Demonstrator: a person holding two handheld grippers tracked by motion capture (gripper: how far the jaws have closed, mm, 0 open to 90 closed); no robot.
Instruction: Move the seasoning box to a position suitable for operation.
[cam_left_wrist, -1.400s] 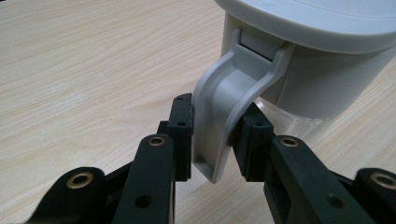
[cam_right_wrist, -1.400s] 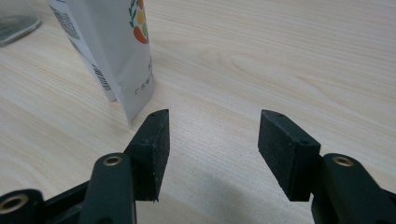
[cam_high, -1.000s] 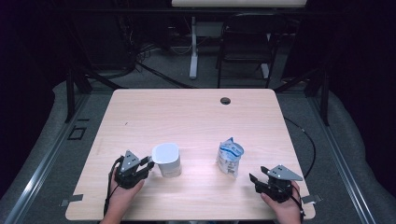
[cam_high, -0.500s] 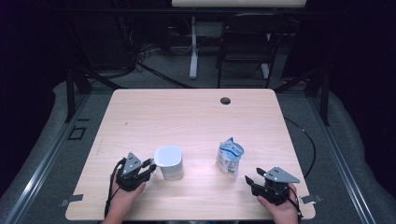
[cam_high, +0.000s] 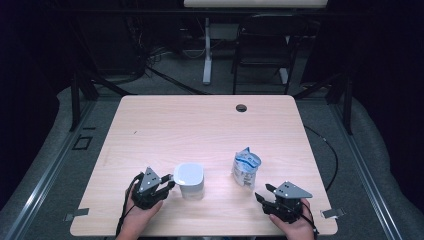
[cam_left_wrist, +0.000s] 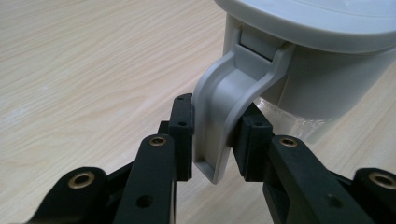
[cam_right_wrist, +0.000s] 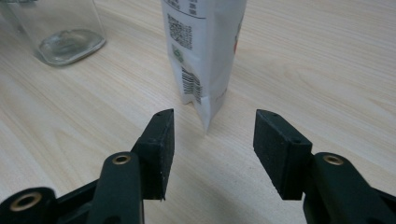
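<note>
with the left gripper (cam_left_wrist: 212, 135) clamped on the jug (cam_high: 189, 179) handle (cam_left_wrist: 224, 112) near-left and the right gripper (cam_right_wrist: 212, 140) unclenched before the pouch (cam_high: 246, 168), we judge jug rigid, glassy-based; pouch soft, light, best pinched mid-body.

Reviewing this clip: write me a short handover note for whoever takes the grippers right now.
Left gripper: jaws on either side of the grey handle of the lidded pitcher at the table's near left; contact looks made, firm grip unconfirmed.
Right gripper: open, jaws just been closing, nothing between them; the white pouch stands upright just ahead.
Done: approach. Left: grasp the pouch, probably open and pour.
</note>
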